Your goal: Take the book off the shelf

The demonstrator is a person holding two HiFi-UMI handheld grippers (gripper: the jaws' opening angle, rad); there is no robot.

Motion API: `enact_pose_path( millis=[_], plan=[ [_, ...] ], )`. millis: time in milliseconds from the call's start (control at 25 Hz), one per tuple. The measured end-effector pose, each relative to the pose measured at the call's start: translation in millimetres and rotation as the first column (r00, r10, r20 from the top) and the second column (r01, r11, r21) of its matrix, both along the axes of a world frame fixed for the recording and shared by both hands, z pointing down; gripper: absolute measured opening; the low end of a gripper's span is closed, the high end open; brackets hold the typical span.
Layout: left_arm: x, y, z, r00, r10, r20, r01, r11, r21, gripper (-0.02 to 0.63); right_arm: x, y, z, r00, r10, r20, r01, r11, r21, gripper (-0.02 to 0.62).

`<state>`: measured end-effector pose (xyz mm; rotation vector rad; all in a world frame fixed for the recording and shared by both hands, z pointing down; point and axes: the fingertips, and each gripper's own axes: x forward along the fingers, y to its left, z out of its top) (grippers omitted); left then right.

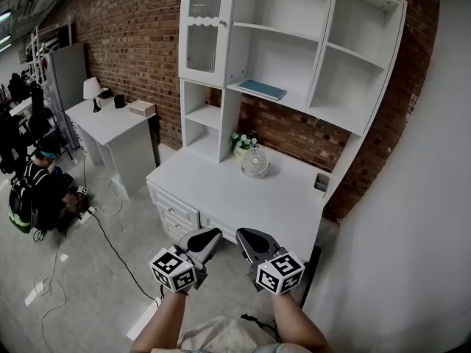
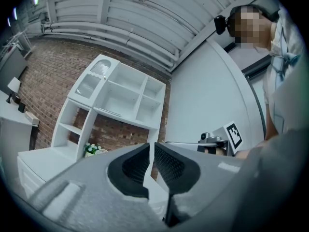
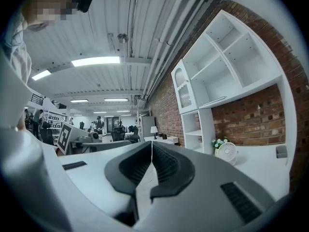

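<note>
A thin teal book point(image 1: 262, 89) lies flat on the middle shelf of the white hutch point(image 1: 321, 50) that stands on the white desk point(image 1: 221, 197) against the brick wall. In the left gripper view the book point(image 2: 112, 111) shows only as a thin edge on that shelf. Both grippers are low and near me, short of the desk's front edge and far below the book. My left gripper point(image 1: 208, 237) point(image 2: 151, 146) is shut with nothing between its pads. Beside it, my right gripper point(image 1: 248, 237) point(image 3: 152, 144) is also shut and empty.
A small white fan point(image 1: 255, 162) and a pot of flowers point(image 1: 243, 142) stand on the desk under the book's shelf, and a grey cup point(image 1: 321, 183) at its right end. A second desk point(image 1: 110, 127) with a lamp, a seated person point(image 1: 37, 186) and floor cables point(image 1: 110, 241) lie left. A white wall point(image 1: 412, 234) closes the right.
</note>
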<state>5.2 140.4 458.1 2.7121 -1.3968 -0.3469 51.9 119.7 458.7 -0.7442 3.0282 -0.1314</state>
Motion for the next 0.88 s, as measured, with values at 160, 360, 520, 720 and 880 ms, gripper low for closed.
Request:
enact_pose_path(
  millis=[160,360,520,720,880],
  plan=[
    [-2.2,0.1,1.6,1.000,0.001,-0.005,-0.001,1.000,-0.001,0.037,-3.2,1.6,6.0,1.000,-0.008,-0.010,0.008,1.000,-0.009,0.017],
    [-7.2,0.4,3.4,1.000,0.002,-0.017,-0.003,1.000,-0.009,0.037,-6.3,1.4,9.7,1.000,-0.007,-0.022,0.006,1.000,-0.018,0.017],
    [-11.6,2.3,6.5,1.000,0.009,-0.026,-0.009,1.000,-0.016,0.037,-10.9,2.6,13.0,1.000,-0.005,-0.030,0.004,1.000,-0.023,0.017],
    [-14.6,4.4,9.3,0.999,0.018,-0.037,-0.019,0.999,-0.027,0.037,-14.3,4.5,15.5,0.999,-0.001,-0.039,-0.001,0.999,-0.032,0.017],
    [-18.3,6.4,12.7,0.999,0.021,-0.046,-0.022,0.999,-0.034,0.037,-18.1,6.8,18.7,0.999,-0.006,-0.049,0.004,0.999,-0.036,0.017]
  ],
)
